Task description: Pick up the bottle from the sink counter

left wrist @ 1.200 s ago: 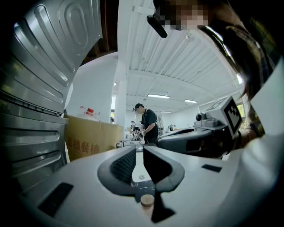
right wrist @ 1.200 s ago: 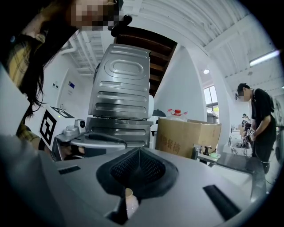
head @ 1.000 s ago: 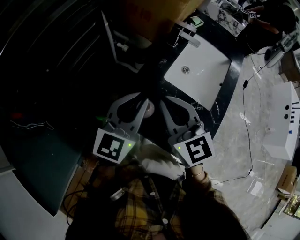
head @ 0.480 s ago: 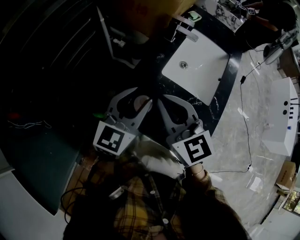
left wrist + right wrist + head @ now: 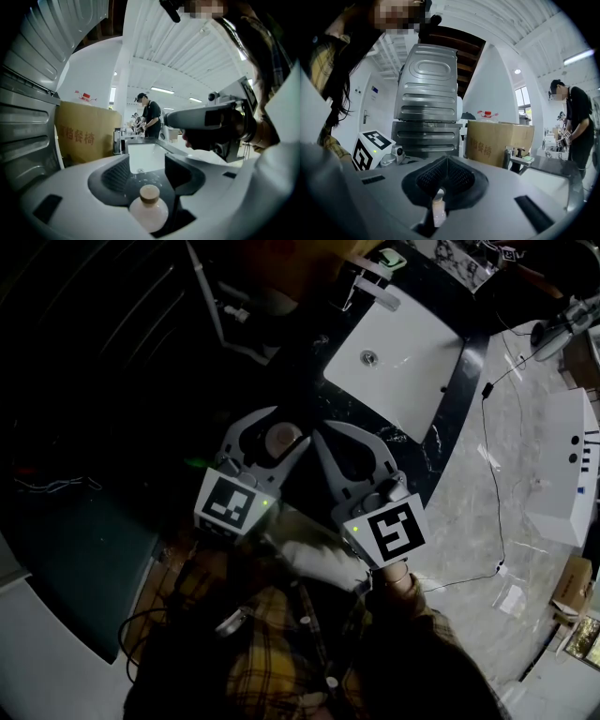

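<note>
A small round white bottle (image 5: 280,438) with a tan cap stands on the black sink counter (image 5: 441,442). It sits between the jaws of my left gripper (image 5: 287,425), which are opening, and the pads do not touch it. In the left gripper view the bottle (image 5: 149,212) is low between the spread dark pads (image 5: 117,176) of the left gripper (image 5: 146,159). My right gripper (image 5: 319,433) hovers just to the right, shut and holding nothing. In the right gripper view, under the closed tips of the right gripper (image 5: 447,158), the bottle (image 5: 438,207) shows through the slot.
A white sink basin (image 5: 403,352) with a faucet (image 5: 375,292) lies beyond the grippers. A cardboard box (image 5: 82,136) and a grey metal appliance (image 5: 429,93) stand at the left. A person in black (image 5: 151,117) works farther back. Cables cross the pale floor (image 5: 525,521).
The left jaws have gone from shut to wide apart, and the bottle now sits between them. Both grippers shifted slightly forward. The right gripper stays shut.
</note>
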A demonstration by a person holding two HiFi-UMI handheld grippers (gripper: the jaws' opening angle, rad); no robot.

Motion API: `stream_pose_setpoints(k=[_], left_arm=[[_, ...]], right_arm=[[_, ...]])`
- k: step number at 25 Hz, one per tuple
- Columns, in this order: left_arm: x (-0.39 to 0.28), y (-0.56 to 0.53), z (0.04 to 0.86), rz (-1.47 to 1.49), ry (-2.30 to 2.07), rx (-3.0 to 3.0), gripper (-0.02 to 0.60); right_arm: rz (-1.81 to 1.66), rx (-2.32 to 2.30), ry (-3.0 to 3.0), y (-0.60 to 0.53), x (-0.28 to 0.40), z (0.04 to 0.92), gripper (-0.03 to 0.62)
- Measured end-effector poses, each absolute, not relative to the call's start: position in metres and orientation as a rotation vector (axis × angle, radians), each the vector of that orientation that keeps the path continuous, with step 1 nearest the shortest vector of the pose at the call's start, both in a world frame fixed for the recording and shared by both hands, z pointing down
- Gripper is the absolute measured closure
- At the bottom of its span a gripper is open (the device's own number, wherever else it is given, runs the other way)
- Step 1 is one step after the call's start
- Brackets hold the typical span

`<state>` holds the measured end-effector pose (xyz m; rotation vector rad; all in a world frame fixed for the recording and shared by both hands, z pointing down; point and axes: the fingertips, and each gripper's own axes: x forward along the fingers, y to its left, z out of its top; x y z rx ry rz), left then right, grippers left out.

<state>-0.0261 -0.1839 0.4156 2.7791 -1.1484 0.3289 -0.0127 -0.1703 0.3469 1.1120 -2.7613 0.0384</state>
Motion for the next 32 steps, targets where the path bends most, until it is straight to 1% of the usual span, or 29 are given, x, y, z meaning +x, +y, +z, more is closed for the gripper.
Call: stream_pose_setpoints(k=[6,25,32], left_arm=[[-0.019,-0.187,0.435,0.371,-1.113,2.783,0.356],[-0.018,-0.194,0.491,0.508,-1.12,2.74,0.356],[-0.016,-0.195,0.497,0.479,-1.091,2.723,0.356]], right_arm=[[0.053,1.134,-2.753,-0.175,-0.007,0.351,0.577],[0.084,1.171,-2.75,-0.184,0.002,0.355,0.577],[0.091,1.171,-2.744,-0.186,0.001,0.356,0.577]])
